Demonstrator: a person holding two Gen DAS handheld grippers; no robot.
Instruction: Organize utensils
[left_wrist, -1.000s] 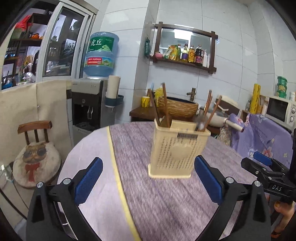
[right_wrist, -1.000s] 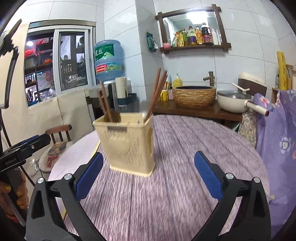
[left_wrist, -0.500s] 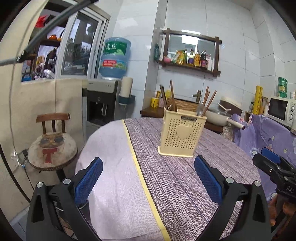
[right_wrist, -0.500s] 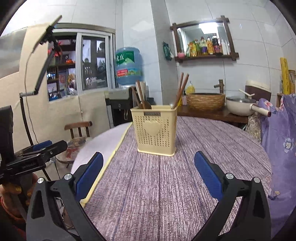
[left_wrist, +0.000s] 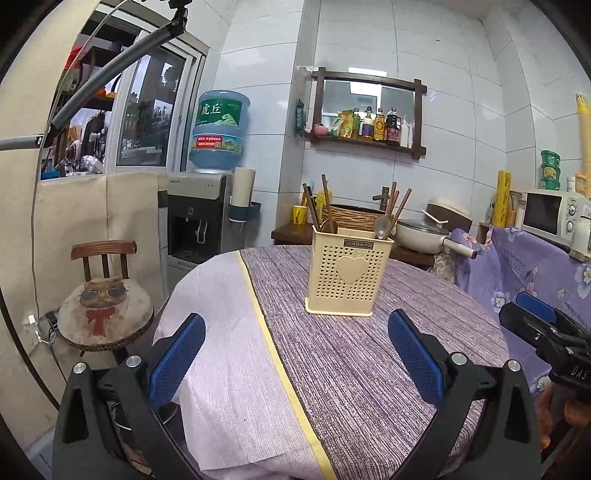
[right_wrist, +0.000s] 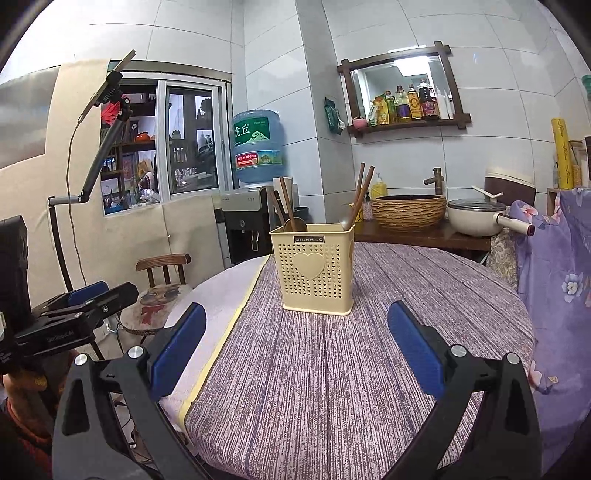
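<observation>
While my left claw (left_wrist: 295, 354) hung wide and empty off the bench's (left_wrist: 362, 369) near edge, the utensil basket (left_wrist: 349, 273) stood toward the far edge, chopsticks (left_wrist: 397, 208) inside. My right claw (right_wrist: 297, 350) gaped empty too; sorting looked done, nothing left to fetch.

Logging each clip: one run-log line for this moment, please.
left tongs open, empty | right tongs open, empty | utensil holder upright on table, chopsticks inside

home kitchen: microwave (left_wrist: 546, 218), condiment shelf (left_wrist: 365, 142)
</observation>
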